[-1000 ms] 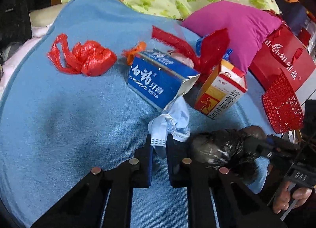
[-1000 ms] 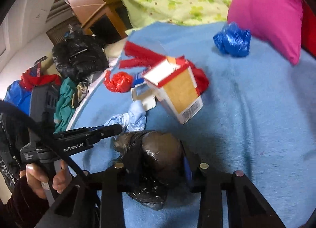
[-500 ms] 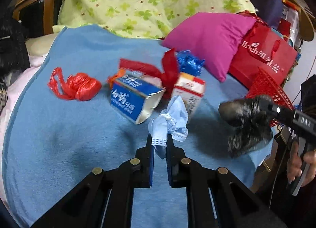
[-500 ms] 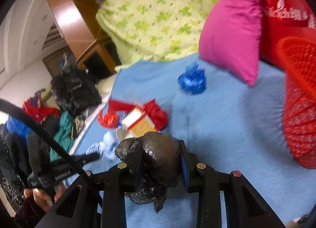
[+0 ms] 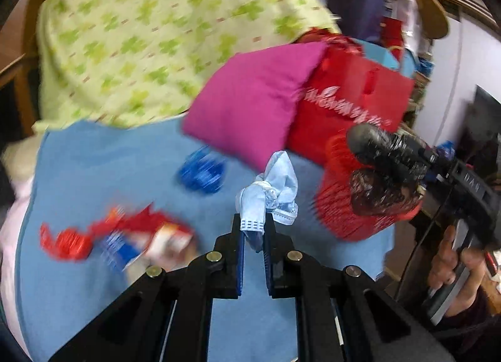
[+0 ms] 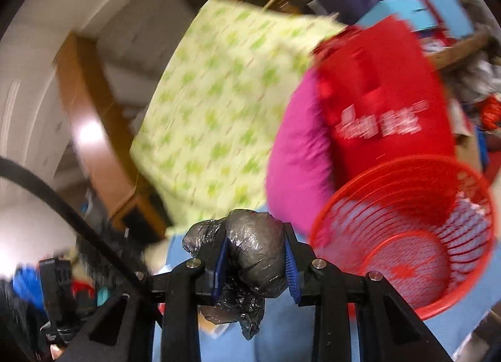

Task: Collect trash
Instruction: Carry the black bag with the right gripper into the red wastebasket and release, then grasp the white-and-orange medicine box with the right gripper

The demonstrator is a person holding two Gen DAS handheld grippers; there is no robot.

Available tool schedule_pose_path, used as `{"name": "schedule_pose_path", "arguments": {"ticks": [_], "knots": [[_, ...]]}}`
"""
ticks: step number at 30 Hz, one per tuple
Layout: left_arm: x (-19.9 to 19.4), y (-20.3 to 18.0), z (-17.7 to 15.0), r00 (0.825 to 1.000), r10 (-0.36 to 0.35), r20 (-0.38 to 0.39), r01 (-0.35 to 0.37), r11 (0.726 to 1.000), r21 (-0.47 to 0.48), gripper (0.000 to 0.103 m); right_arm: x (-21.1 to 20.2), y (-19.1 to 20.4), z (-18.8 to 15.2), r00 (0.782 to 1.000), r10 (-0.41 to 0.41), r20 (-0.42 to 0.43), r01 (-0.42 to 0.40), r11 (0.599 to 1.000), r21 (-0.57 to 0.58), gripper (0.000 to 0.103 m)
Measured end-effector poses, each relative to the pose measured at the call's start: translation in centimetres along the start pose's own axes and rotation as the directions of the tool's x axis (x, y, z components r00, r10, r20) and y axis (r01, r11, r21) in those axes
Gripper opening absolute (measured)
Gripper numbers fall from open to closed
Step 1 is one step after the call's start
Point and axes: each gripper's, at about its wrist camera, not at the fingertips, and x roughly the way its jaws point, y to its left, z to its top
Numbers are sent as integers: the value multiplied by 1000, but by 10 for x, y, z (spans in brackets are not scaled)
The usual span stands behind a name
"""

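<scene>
Your left gripper [image 5: 253, 230] clamped the blue mask [image 5: 269, 189] above open blanket [image 5: 94, 174]; your right gripper [image 6: 255, 263] clamped the black bag [image 6: 253, 252] — just beside the red basket's [image 6: 375, 171] rim.

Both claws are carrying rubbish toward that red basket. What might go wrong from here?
The black plastic bag bulges past the right gripper, with a loose tail below, so it might snag on the red basket rim. The left gripper pinches only a corner of the light blue mask, so it could slip free. Both hands head for one basket and may bump.
</scene>
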Motion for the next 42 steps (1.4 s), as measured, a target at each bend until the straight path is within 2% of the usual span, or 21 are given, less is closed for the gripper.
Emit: {"name": "schedule_pose_path", "arguments": {"ticks": [3,6,12,15,16,17,18,19,20,24,27,29,32,35,37,39,42], "knots": [[18,-39,30,999,-35,5,35,998,57,12,-22,-32,17,995,-69,72,62,994,86,34],[40,-78,49,997,-79,-14,80,991,108,12,-36,-62,27,988,-122,97,104,980,170,34],[89,-141,64,988,-120,-95,136,974,183,13,-47,-96,36,975,-202,98,171,952,255,34],[112,-155,64,987,-89,-133,114,975,193,18,-40,-106,37,974,-217,67,189,938,292,36],[119,-158,65,987,-78,-141,105,975,194,22,-40,-111,36,972,-226,59,198,933,302,37],[124,-159,65,986,-68,-150,96,976,193,39,-38,-113,35,972,-229,51,203,929,309,42],[127,-157,65,987,-58,-152,86,978,188,59,-39,-117,33,972,-233,36,209,923,322,62],[126,-157,65,989,-51,-141,77,980,181,63,-38,-118,32,971,-234,35,210,919,333,72],[125,-154,64,991,-49,-126,70,982,174,64,-39,-120,32,969,-245,41,216,913,345,75],[108,-132,59,994,-45,-104,59,989,133,64,-44,-112,31,967,-239,82,202,926,318,75],[85,-103,42,997,-14,-71,20,996,86,64,-39,-92,31,971,-216,101,185,949,255,75],[70,-83,29,998,12,-55,-9,999,54,64,-36,-69,30,977,-172,125,148,972,182,75],[36,-31,-5,996,84,-34,-85,996,-16,64,-28,-34,23,988,-82,132,74,995,70,75],[7,24,-34,984,176,-35,-178,980,-89,64,-7,-3,9,998,5,70,-5,1000,-8,75],[-10,64,-51,969,241,-49,-246,959,-142,64,12,18,-4,999,51,1,-51,997,-50,75],[-25,102,-68,952,299,-68,-306,931,-199,64,31,37,-19,994,87,-70,-93,992,-85,75],[-36,148,-90,940,326,-97,-340,890,-304,64,60,70,-49,975,125,-186,-155,976,-154,75]]}}
